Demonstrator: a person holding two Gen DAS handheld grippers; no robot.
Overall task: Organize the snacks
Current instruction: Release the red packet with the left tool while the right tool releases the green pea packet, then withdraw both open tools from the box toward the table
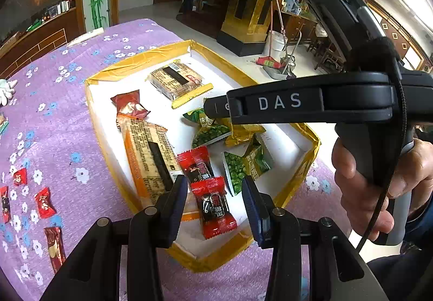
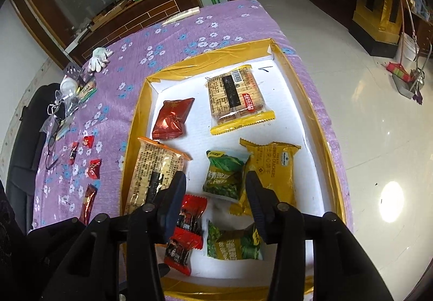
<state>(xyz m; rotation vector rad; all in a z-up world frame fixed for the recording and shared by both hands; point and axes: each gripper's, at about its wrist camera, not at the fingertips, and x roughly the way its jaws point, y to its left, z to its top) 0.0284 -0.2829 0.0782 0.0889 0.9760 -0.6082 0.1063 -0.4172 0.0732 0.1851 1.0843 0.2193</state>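
Most snacks are laid in the yellow tray point(image 2: 305, 90) already. Both the left hand-held gripper point(image 1: 215, 202) and right hand-held gripper point(image 2: 216, 201) are spread, holding nothing. Next, red candies point(image 2: 93, 168) on the desk point(image 2: 167, 38) should be picked up.

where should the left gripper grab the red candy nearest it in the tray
Grip the red candy across its plump middle, coming straight down from above. It lies flat on the tray floor, lengthwise between the open left gripper fingers, so the narrow body fits the gap. The crimped twisted ends are flat and would likely slip. A second red candy sits close beyond it.
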